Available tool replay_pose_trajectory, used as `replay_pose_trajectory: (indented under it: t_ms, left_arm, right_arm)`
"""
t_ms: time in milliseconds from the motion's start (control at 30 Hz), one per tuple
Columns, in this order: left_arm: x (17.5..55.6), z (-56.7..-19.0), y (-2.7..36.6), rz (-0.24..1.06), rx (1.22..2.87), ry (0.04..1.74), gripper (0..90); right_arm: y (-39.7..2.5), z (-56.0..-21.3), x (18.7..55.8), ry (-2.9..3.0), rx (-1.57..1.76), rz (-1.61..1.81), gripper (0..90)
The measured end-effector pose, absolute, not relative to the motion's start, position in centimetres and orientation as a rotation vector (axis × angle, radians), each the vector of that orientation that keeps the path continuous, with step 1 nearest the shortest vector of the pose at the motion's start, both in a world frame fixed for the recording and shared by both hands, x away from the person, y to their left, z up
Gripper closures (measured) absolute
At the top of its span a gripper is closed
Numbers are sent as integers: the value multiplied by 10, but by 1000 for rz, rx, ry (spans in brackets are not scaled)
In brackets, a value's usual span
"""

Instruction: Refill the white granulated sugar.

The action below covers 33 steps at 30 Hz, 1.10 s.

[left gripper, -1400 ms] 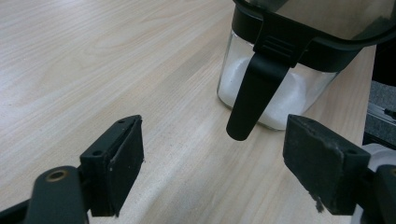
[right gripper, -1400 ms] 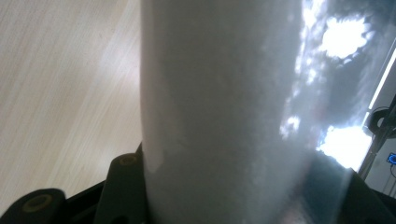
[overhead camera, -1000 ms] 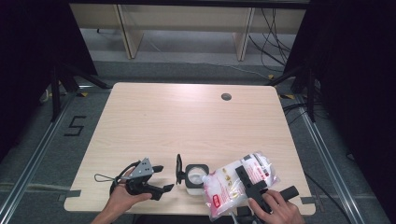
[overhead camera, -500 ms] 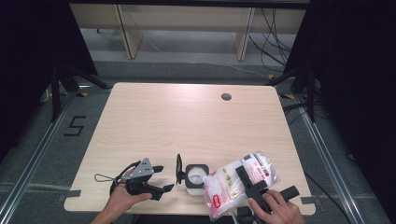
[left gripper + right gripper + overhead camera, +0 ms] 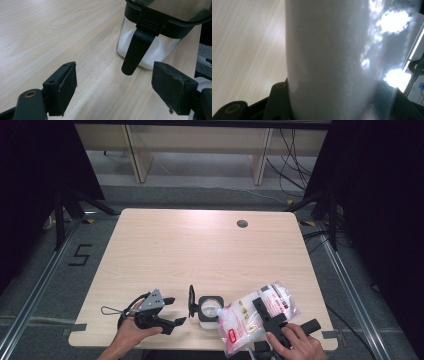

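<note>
I see the bag of white powder tilted at the surface's near edge, toward its right corner, clamped in my right gripper, its corner over the open jar; my left gripper waits beside, jaws wide and empty

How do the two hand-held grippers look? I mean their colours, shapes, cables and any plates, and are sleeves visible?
Both are black. The left gripper carries a grey three-cornered plate on top, and a thin black cable loops from it. Its jaws end in flat, rectangular black pads with slightly rough edges. The right gripper has a long black body. No sleeves are visible on the forearms.
</note>
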<state>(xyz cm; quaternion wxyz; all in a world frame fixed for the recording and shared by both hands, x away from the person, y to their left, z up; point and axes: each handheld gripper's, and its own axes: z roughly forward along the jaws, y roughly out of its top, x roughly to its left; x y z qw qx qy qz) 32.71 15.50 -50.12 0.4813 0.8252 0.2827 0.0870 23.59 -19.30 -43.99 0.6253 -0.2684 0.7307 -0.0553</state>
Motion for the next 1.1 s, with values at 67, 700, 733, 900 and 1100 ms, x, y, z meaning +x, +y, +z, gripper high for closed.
replay_pose_trajectory:
  t_ms: [67,700,733,900,1100]
  left_arm:
    - [328,-501,156,221,2023,668,202]
    - [327,-502,155,217,2013,686,202]
    - [328,-501,156,226,2027,667,201]
    - [327,-501,155,223,2018,673,202]
    - [327,-501,156,223,2026,674,202]
  right_arm:
    - [-194,-441,235,1696,-581,-105,523]
    - [-196,-441,236,1707,-568,-89,535]
    - [-196,-441,237,1706,-573,-90,536]
    - [-195,-439,237,1699,-589,-98,537]
    - [-195,-439,237,1698,-592,-99,539]
